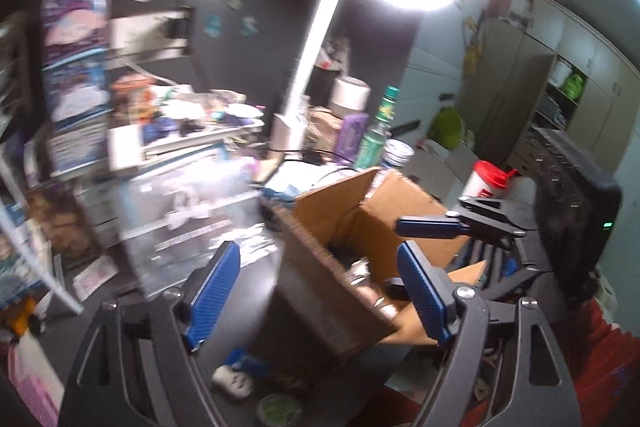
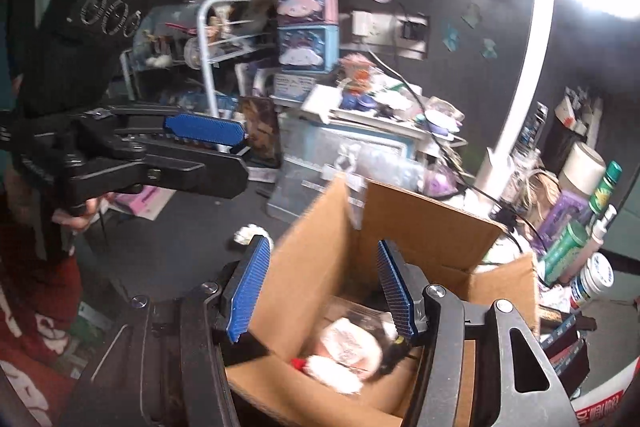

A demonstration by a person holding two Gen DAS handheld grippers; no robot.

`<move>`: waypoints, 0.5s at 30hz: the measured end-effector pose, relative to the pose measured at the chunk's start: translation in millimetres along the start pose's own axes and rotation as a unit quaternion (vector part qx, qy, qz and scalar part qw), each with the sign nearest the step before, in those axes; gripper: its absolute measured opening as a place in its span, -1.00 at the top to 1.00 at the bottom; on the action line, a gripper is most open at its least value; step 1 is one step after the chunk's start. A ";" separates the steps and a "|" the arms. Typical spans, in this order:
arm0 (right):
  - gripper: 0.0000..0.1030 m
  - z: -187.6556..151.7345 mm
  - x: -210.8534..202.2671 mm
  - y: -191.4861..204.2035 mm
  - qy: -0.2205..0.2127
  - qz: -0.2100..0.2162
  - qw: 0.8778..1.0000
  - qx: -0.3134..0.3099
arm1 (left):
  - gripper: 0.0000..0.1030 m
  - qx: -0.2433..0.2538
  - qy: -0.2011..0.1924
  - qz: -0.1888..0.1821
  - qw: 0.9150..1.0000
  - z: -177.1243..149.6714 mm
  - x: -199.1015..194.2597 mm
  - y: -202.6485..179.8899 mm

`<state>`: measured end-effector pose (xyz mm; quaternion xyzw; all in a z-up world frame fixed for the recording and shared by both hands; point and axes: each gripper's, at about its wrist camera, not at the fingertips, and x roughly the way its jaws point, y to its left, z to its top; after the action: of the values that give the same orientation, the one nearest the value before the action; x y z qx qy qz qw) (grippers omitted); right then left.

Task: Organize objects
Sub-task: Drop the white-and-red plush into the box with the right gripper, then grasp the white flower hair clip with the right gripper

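STEP: between picks, judged | BOX: cardboard box point(image 2: 404, 267) centre frame on dark desk point(image 2: 172, 247), plush toy point(image 2: 352, 347) inside | TONGS: left tongs point(image 1: 320, 287) wide open, empty; right tongs point(image 2: 320, 291) wide open, empty, over box | NEXT: choose a loose item, maybe small white object point(image 1: 234, 381) at lower centre
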<state>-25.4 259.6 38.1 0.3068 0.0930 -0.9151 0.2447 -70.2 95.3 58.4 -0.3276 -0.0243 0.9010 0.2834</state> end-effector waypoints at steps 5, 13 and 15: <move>-0.01 3.1 15.4 57.8 0.000 0.049 0.998 -0.034 | -0.57 -0.024 -0.033 0.048 0.998 -35.5 -36.0 32.0; -0.01 -4.7 109.4 109.2 0.081 0.114 0.990 -0.020 | -0.57 -0.078 -0.034 0.088 0.992 -96.4 -55.9 92.2; -0.01 -8.8 134.5 111.4 0.098 0.102 0.990 -0.011 | -0.57 -0.094 -0.028 0.094 0.991 -109.4 -54.2 107.6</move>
<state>-57.7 113.8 -52.7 0.4000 0.0952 -0.8499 0.3295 -23.5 -39.0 -20.8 -0.3283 -0.0863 0.9261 0.1644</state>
